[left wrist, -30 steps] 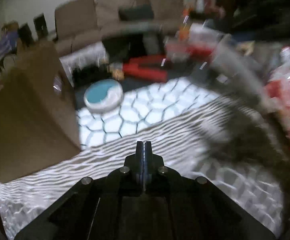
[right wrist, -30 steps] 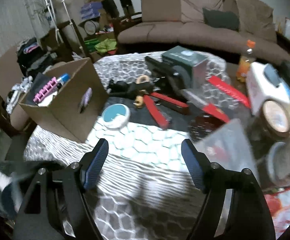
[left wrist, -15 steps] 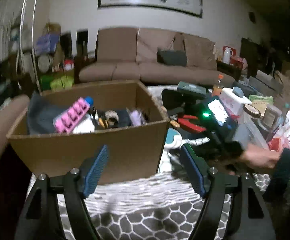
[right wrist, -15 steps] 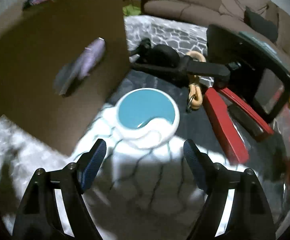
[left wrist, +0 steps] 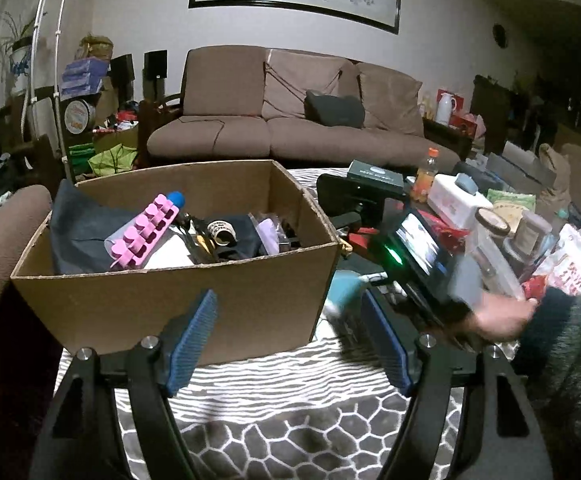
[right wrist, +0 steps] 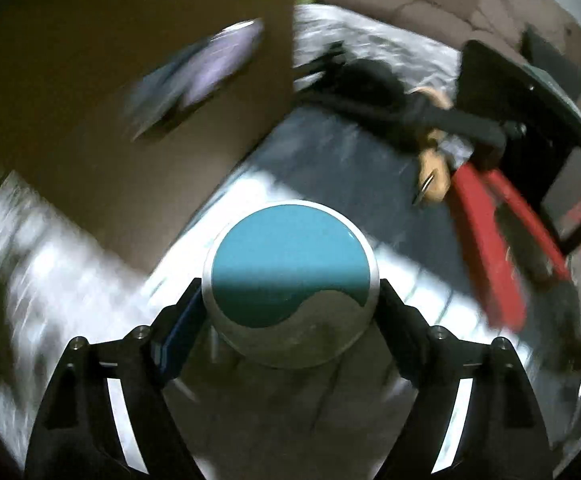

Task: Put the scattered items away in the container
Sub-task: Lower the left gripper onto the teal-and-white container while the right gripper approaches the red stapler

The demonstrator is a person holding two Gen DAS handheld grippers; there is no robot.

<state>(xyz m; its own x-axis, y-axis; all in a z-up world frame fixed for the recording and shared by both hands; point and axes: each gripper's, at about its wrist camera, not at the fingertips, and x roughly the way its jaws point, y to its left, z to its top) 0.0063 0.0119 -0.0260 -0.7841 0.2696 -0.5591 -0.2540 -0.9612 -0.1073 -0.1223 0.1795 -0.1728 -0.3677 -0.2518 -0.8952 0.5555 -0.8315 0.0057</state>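
dropped over the teal-topped round case, right tool spread around it; left tool apart, empty.

You are facing a plain brown corrugated-cardboard box, matt and slightly rough, its cut rim fuzzy. Inside it, the pink moulded tray looks like soft, dull silicone or plastic. Under your right hand, the round teal-and-white lidded tin is smooth with a low sheen. The grey-and-white patterned cloth under everything looks woven and matt.
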